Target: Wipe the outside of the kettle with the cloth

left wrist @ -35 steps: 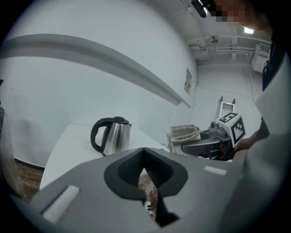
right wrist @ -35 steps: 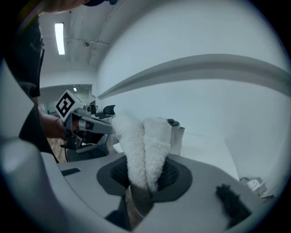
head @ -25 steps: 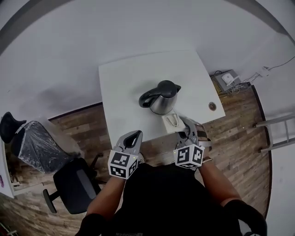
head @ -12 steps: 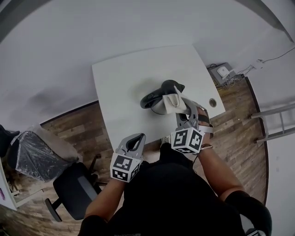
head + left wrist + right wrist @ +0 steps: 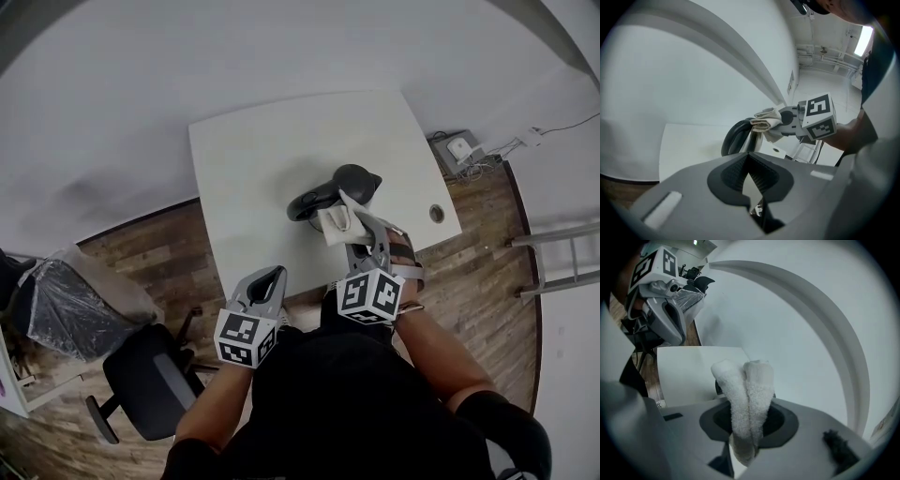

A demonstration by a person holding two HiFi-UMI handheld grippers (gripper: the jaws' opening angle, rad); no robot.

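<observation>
A steel kettle [image 5: 349,187] with a black lid and handle stands in the middle of the white table [image 5: 253,159]. My right gripper [image 5: 349,228] is shut on a folded white cloth [image 5: 335,219] and holds it against the kettle's near side. The right gripper view shows the cloth [image 5: 746,399] bunched between the jaws, hiding most of the kettle. In the left gripper view the cloth [image 5: 765,118] lies against the kettle [image 5: 738,139] near its handle. My left gripper [image 5: 269,279] hangs shut and holds nothing, at the table's front edge, apart from the kettle.
A small round hole [image 5: 436,214] sits near the table's right corner. A black office chair [image 5: 150,375] and a plastic-covered chair [image 5: 70,309] stand on the wooden floor at the left. A white box with cables [image 5: 459,148] and a ladder [image 5: 562,272] are at the right.
My right gripper lifted the cloth from the table's front edge up to the kettle's side, then slid it a little lower and left. The left gripper stayed low at the front.
</observation>
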